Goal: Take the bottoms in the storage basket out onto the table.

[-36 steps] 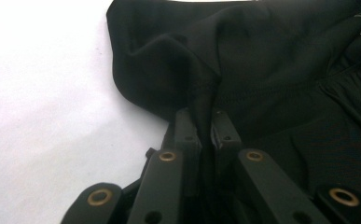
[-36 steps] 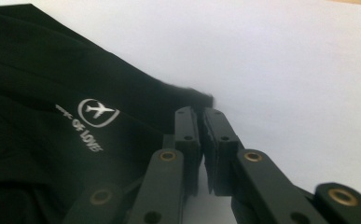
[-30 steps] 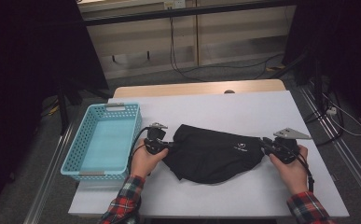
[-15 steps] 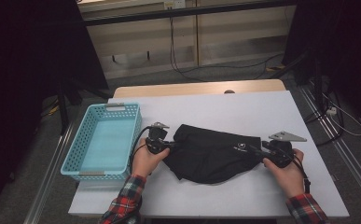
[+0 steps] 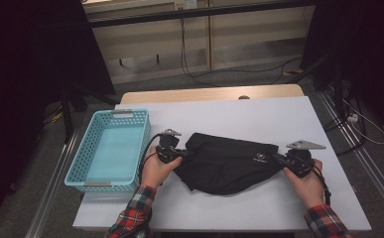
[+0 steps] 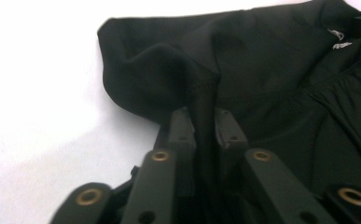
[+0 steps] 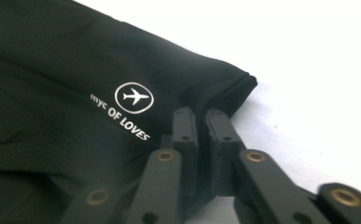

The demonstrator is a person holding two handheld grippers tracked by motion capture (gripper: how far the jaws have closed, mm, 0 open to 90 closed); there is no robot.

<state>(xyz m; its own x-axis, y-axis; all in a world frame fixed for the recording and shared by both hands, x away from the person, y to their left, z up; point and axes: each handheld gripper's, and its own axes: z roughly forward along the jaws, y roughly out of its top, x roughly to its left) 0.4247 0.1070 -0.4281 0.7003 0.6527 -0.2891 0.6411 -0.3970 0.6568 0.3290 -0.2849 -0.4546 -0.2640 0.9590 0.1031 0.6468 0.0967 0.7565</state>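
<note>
The black garment (image 5: pixel 229 168) in front of you is soft, matte fabric, bunched into a rough half-moon with gentle folds and a small white printed logo (image 7: pixel 134 97), a plane in a circle above lettering. It lies on the smooth white table (image 5: pixel 259 119), just right of the light-blue plastic basket (image 5: pixel 111 148) with its perforated walls. Your left gripper (image 5: pixel 175 152) pinches a raised ridge of cloth at the garment's left end; its jaws have just eased a little wider, yet the fold is clamped between them. Your right gripper (image 5: pixel 283 162) has just closed its jaws on the hemmed corner at the right end, and they press the cloth there. Beyond the table are a grey carpeted floor, trailing cables and pale wall panels in a dim room. Compared with a second ago, your right hand sits slightly closer in, and the garment lies much as it did.
</note>
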